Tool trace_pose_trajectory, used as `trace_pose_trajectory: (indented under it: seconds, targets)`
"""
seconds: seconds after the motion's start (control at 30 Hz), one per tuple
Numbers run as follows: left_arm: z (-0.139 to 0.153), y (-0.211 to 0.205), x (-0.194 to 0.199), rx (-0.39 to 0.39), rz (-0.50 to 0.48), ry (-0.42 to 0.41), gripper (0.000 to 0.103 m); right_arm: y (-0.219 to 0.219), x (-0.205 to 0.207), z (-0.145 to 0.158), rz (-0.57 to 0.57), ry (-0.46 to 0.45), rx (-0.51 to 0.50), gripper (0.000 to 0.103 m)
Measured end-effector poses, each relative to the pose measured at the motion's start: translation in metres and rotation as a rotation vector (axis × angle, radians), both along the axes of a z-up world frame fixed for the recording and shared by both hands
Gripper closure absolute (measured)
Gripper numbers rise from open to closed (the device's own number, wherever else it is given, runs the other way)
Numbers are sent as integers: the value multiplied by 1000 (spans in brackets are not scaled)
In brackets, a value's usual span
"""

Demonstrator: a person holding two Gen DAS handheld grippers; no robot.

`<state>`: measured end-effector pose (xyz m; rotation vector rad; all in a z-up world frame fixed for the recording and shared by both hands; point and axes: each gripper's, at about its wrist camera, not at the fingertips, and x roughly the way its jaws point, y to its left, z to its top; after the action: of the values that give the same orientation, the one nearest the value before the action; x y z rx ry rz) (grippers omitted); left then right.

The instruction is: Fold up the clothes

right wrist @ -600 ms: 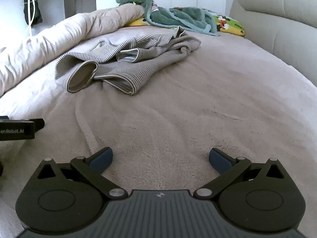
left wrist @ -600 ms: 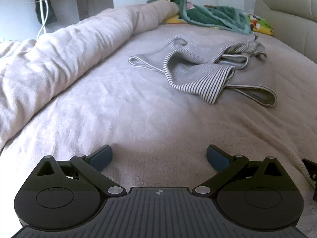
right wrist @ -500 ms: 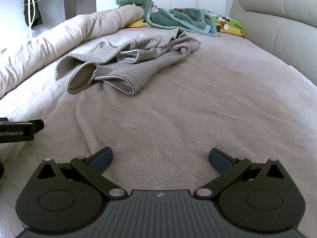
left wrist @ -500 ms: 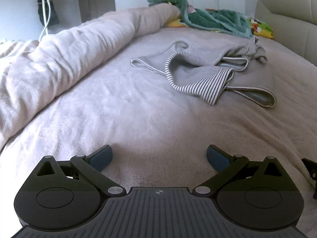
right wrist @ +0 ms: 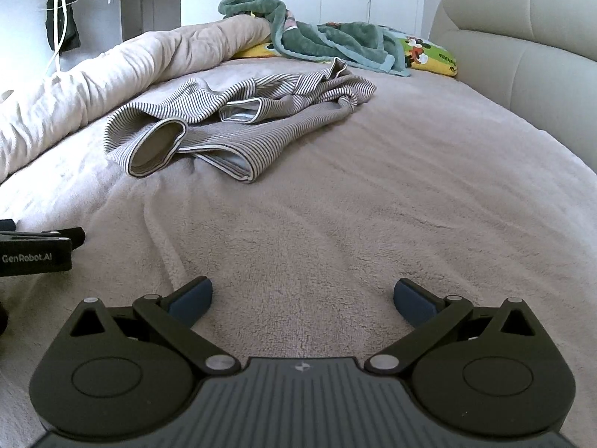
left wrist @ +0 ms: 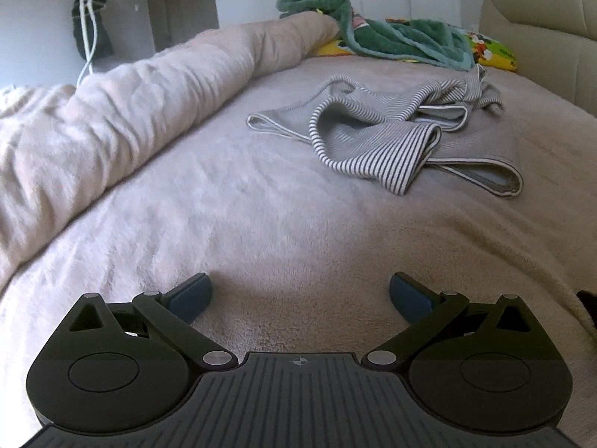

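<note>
A crumpled grey-and-white striped garment (left wrist: 388, 138) (right wrist: 238, 127) lies on the beige bed cover (left wrist: 261, 231) (right wrist: 391, 205), well ahead of both grippers. My left gripper (left wrist: 300, 295) hangs over bare cover, wide open, with nothing between its blue pads; the garment is ahead and to its right. My right gripper (right wrist: 303, 296) is also wide open and holds nothing; the garment is ahead and to its left. The left gripper's black body (right wrist: 35, 252) shows at the left edge of the right wrist view.
A rolled beige duvet (left wrist: 112, 112) (right wrist: 112, 71) runs along the left side. A green blanket (left wrist: 391, 37) (right wrist: 321, 41) and a yellow cartoon pillow (right wrist: 429, 54) lie at the head. A padded headboard (right wrist: 522, 44) rises at the right. A dark bag (left wrist: 89, 26) hangs on the wall.
In both views the garment and bedding have slid slightly lower in frame, so both grippers tipped up or eased forward a little. Both stay open, and the garment itself has not moved.
</note>
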<state>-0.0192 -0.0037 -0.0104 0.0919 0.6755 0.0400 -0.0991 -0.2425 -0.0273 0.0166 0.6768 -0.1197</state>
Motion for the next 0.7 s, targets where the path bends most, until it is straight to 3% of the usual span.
trace_pose_trajectory:
  seconds: [0.7]
  targets:
    - [-1, -2, 0, -5, 2, -2, 0, -1, -2, -2, 3, -14, 10, 0]
